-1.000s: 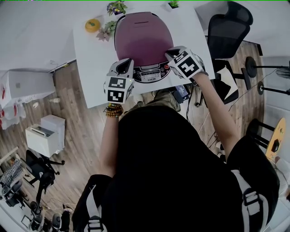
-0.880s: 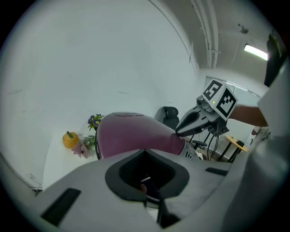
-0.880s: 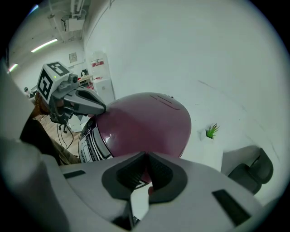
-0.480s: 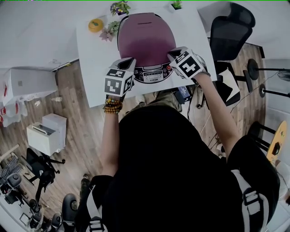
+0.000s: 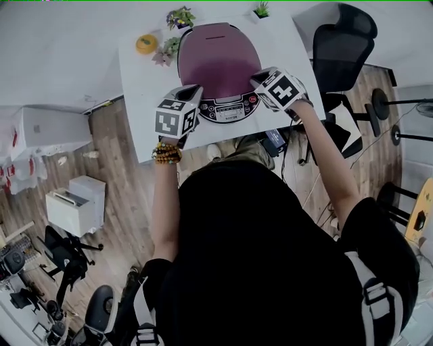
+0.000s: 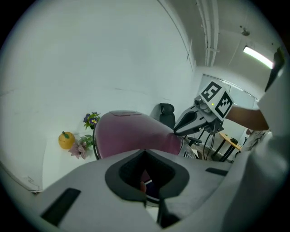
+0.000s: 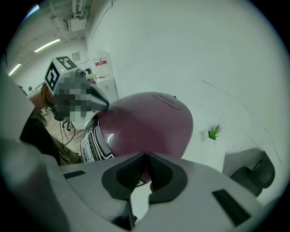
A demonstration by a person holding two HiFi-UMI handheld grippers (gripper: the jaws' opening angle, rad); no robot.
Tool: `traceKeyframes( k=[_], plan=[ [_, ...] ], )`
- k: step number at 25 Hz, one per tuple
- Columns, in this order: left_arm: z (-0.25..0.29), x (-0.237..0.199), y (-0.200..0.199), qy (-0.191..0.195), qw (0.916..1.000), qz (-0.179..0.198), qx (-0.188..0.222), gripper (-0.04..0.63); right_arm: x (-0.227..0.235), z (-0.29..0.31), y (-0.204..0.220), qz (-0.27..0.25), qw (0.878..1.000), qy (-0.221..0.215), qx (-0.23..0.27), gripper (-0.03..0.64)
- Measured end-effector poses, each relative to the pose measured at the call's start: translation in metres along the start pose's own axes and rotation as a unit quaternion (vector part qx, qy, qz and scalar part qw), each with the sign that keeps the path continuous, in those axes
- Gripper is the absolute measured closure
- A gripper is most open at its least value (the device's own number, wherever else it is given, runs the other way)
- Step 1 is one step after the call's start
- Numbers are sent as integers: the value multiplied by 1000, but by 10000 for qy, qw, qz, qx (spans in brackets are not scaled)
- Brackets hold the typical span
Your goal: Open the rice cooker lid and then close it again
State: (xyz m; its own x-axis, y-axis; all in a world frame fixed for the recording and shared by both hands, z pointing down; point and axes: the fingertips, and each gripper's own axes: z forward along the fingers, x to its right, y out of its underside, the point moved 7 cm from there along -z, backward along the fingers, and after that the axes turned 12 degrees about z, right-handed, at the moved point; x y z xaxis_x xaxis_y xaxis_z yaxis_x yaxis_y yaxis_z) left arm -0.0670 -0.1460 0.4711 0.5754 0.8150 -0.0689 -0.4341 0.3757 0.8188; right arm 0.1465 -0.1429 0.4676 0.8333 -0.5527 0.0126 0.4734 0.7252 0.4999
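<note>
Flanking the front rim of the rice cooker (image 5: pixel 216 64), left tongs (image 5: pixel 193 91) clenched; right tongs (image 5: pixel 257 76) clenched.

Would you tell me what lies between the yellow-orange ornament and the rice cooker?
A pink flower sprig lies there, shown in the head view and left gripper view.

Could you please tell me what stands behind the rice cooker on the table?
A pot of purple flowers and a small green plant stand at the back. The rice cooker itself covers the table right behind its base.
</note>
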Motion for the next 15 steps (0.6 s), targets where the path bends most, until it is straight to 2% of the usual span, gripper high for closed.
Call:
traceKeyframes(
  k=[2,4,6,8,11,15],
  plan=[
    [-6,2,-12,-88,9995,52,290,574,0,-4,-5,-182,9998,-30,-22,580],
    [-15,-1,-29,-261,9972,73,695,574,-1,-14,-19,-312,9990,1,308,580],
    [-26,-8,-46,-682,9914,125,1108,574,0,-29,-39,-340,9959,105,828,580],
    [-38,-15,-62,-1170,9815,123,1514,574,1,-46,-60,-337,9899,326,1337,580],
    [-52,-22,-84,-1703,9643,147,2023,574,0,-74,-90,-259,9739,662,2157,580],
    [-68,-19,-106,-2127,9440,332,2502,574,-8,-109,-115,-87,9414,1004,3219,580]
  ],
)
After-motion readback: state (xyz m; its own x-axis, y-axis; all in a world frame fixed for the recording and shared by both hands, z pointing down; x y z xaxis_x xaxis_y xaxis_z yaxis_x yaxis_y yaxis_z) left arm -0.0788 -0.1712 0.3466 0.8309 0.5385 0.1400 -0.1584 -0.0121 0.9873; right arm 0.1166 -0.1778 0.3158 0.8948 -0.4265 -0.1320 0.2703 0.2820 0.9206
